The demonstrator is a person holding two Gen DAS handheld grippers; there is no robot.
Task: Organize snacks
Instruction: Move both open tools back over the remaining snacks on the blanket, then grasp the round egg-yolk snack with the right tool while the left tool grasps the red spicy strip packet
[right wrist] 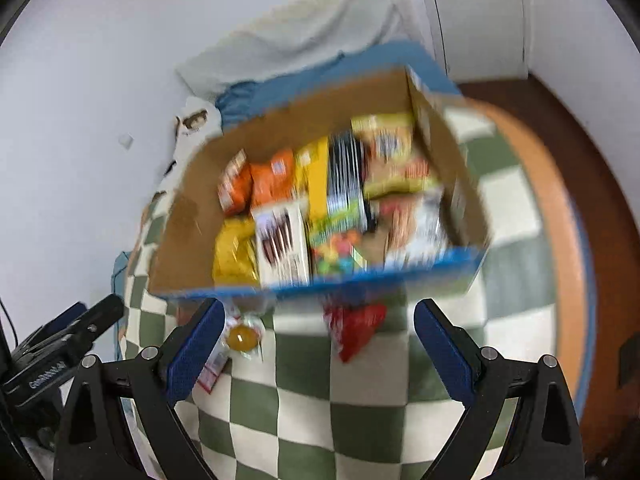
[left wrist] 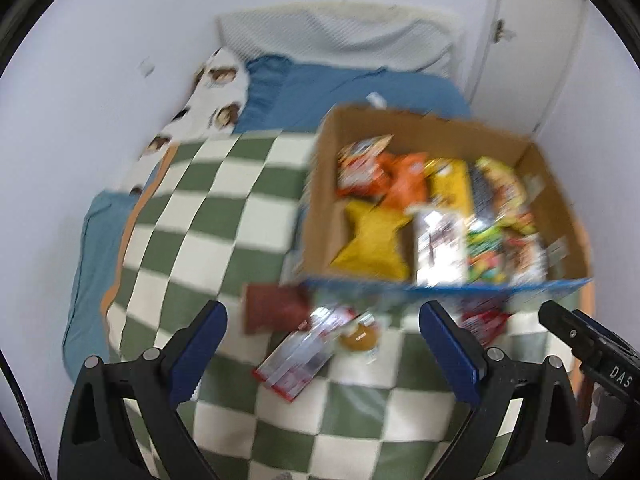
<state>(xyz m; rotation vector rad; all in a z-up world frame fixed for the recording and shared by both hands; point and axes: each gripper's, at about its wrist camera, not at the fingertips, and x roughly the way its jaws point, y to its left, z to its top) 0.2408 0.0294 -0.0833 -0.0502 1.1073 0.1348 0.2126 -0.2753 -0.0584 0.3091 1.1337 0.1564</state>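
A cardboard box (left wrist: 324, 168) (right wrist: 188, 216) with a blue front edge sits on a green and white checked blanket and holds several snack packets in yellow, orange and white. Loose in front of it lie a brown packet (left wrist: 276, 308), a red and white packet (left wrist: 300, 356), a round yellow jelly cup (left wrist: 360, 334) (right wrist: 242, 338) and a red packet (left wrist: 482, 320) (right wrist: 356, 326). My left gripper (left wrist: 322, 344) hangs open over the loose snacks, holding nothing. My right gripper (right wrist: 316, 340) is open too, with the red packet lying between its fingers below. Both views are blurred.
The blanket (left wrist: 224, 216) covers a bed with blue sheets (left wrist: 344, 92) and a white pillow (left wrist: 340, 36) against a white wall. A patterned pillow (left wrist: 208, 96) lies at the left. The bed's orange edge (right wrist: 552, 208) and dark wooden floor (right wrist: 600, 152) lie to the right.
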